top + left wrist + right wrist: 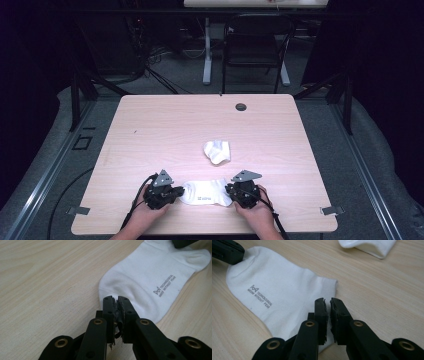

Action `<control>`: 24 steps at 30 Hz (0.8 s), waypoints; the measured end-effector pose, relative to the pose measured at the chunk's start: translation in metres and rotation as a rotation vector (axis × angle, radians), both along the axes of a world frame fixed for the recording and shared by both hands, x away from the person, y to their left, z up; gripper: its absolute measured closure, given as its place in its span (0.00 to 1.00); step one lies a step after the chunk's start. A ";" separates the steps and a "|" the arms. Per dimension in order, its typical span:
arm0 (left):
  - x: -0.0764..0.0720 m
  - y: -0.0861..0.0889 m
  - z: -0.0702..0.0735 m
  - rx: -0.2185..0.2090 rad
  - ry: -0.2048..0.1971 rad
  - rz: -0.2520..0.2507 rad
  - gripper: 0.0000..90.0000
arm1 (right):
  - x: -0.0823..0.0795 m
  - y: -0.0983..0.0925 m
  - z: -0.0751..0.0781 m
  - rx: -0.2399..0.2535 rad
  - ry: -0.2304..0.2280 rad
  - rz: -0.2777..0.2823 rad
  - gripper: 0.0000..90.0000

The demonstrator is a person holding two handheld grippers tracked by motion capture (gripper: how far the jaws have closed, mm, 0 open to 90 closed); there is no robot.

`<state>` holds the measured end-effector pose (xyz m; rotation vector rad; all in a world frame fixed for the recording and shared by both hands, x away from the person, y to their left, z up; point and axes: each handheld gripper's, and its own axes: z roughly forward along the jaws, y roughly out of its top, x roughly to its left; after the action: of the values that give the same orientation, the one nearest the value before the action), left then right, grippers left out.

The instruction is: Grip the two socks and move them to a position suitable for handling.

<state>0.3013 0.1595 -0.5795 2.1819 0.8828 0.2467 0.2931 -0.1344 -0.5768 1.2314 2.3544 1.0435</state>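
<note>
Pale wood-grain table: my work surface. Flat white cotton sock with grey printed lettering: lies at the near edge, stretched between my grippers. Crumpled second white sock: farther out, apart. My left gripper: jaws pinched on the flat sock's edge. My right gripper: jaws nearly closed over its opposite end; grip uncertain.
</note>
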 end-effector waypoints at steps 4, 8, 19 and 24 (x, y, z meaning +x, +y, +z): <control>0.000 0.001 0.000 0.000 0.000 0.000 0.95 | -0.002 -0.001 0.000 -0.010 0.006 0.003 0.93; -0.004 0.003 0.001 0.002 0.015 0.004 0.95 | -0.006 -0.001 0.001 0.009 0.028 0.010 0.93; -0.016 0.009 0.003 0.011 0.049 -0.002 0.95 | -0.015 0.005 0.003 -0.004 0.048 0.040 0.93; -0.014 0.011 0.008 -0.014 0.034 -0.005 0.87 | -0.014 0.005 0.005 0.023 0.047 0.045 0.88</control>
<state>0.2869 0.1700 -0.5716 2.1806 0.8951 0.2010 0.2793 -0.1294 -0.5718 1.2290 2.4226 1.0698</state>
